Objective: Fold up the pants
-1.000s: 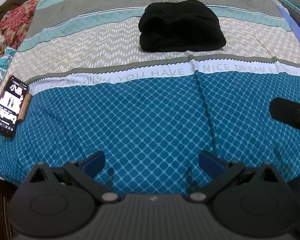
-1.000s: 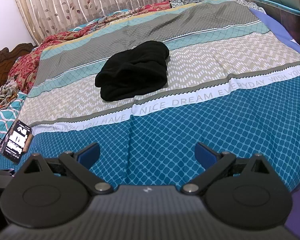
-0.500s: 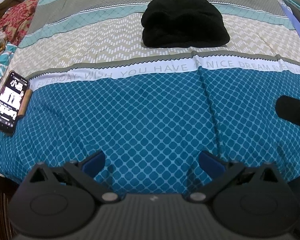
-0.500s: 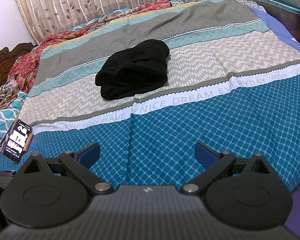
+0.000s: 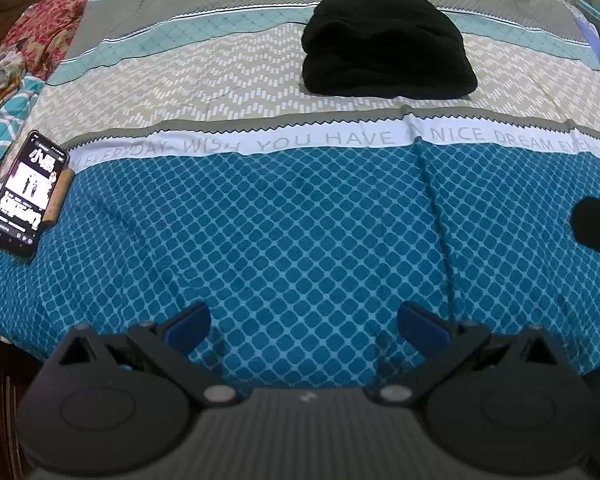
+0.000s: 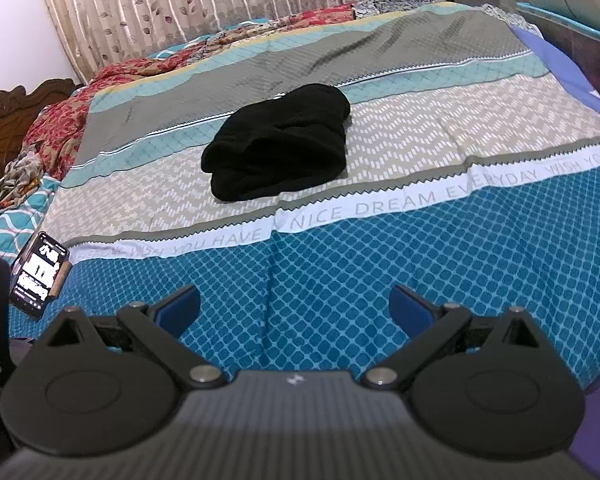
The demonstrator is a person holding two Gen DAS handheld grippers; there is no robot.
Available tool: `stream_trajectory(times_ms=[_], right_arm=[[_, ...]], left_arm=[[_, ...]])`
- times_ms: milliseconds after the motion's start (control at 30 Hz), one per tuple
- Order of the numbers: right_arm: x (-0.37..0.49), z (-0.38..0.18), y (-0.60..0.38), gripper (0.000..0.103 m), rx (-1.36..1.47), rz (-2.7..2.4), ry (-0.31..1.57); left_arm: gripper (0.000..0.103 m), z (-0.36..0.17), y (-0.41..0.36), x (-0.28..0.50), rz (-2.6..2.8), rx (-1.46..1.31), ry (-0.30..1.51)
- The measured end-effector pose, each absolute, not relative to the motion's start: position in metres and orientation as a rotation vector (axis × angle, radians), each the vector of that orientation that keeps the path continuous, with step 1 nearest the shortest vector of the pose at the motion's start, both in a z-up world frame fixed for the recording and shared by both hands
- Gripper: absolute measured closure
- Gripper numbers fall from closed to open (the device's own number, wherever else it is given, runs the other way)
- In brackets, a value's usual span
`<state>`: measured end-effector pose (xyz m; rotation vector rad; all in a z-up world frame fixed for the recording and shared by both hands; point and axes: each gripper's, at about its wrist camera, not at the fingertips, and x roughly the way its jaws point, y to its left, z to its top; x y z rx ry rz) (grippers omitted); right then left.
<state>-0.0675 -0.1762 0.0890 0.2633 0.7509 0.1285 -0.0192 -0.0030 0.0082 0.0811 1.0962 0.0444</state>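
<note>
The black, soft-looking pants [image 5: 388, 46], already bundled into a compact thick rectangle, lie in the upper middle of the left wrist view on the beige zigzag band of the striped patterned bedspread [image 5: 292, 240], just above the white band of lettering. In the right wrist view the same bundle sits at centre frame [image 6: 278, 158], angled toward the upper right.

The left gripper [image 5: 304, 322] hangs at the bottom of its frame over the blue diamond section, jaws spread wide and holding nothing; the right gripper [image 6: 296, 306] is likewise wide open and empty, well apart from the garment.

The folding looks finished, or nearly so, though the black cloth hides its layers and I cannot tell whether an edge is loose. If a last tidy is wanted, both grippers should approach low and level, take opposite corners of the top layer together, and avoid dragging the bedspread. Keep clear of the lit black smartphone [image 5: 26, 194] at the left edge.
</note>
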Motion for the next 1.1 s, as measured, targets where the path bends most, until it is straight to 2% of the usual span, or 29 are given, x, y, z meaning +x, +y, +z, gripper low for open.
stream_trajectory(times_ms=[267, 433, 633, 1100], right_arm=[[-0.054, 0.113, -0.174, 0.001, 0.240, 0.168, 0.722], [-0.045, 0.131, -0.178, 0.001, 0.240, 0.172, 0.661], [-0.034, 0.127, -0.179, 0.001, 0.238, 0.182, 0.653], [-0.006, 0.114, -0.187, 0.001, 0.266, 0.133, 0.679]], left_arm=[[0.000, 0.020, 0.000, -0.016, 0.056, 0.077, 1.049], [0.000, 0.043, -0.001, -0.010, 0.046, 0.069, 0.959], [0.000, 0.059, -0.004, 0.009, 0.044, 0.078, 0.853], [0.000, 0.052, -0.009, 0.066, 0.027, 0.063, 0.909]])
